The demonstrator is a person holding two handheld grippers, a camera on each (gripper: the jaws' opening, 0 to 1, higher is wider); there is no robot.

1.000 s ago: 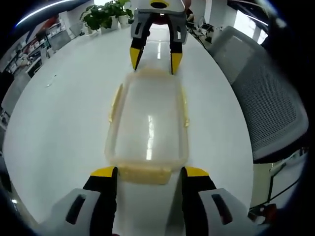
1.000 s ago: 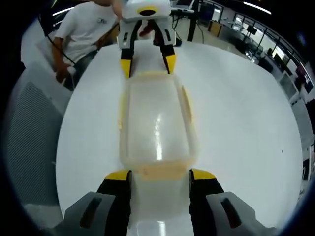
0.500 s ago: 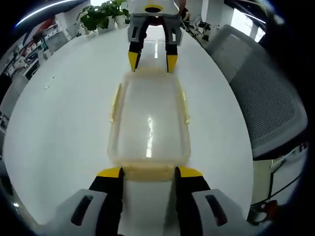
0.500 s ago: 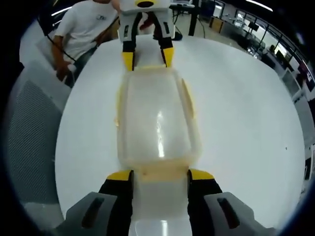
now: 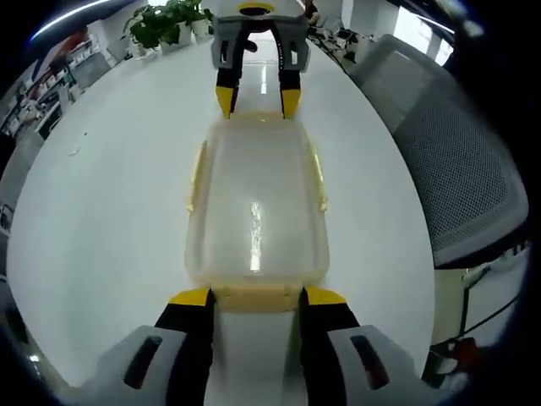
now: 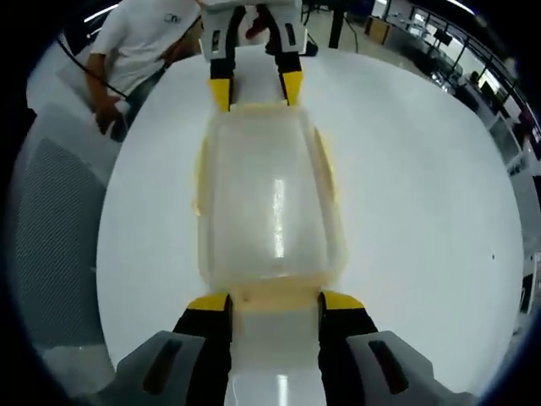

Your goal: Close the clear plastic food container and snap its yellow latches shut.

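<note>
On the white round bench [image 5: 101, 211], we bracket the clear rectangular plastic food container [image 5: 255, 207] endwise with half-open, empty left gripper [image 5: 254, 298] and right gripper [image 6: 274, 303] fingers, ready to press both yellow end latches [image 5: 255, 296] squarely downward.

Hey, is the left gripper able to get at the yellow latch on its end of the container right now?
Probably yes. The left gripper sits with open jaws on either side of the end latch of the container, with nothing between them on the table.

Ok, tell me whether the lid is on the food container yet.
On: the clear lid lies flat across the container. Whether its yellow latches have snapped shut, I cannot tell.
</note>
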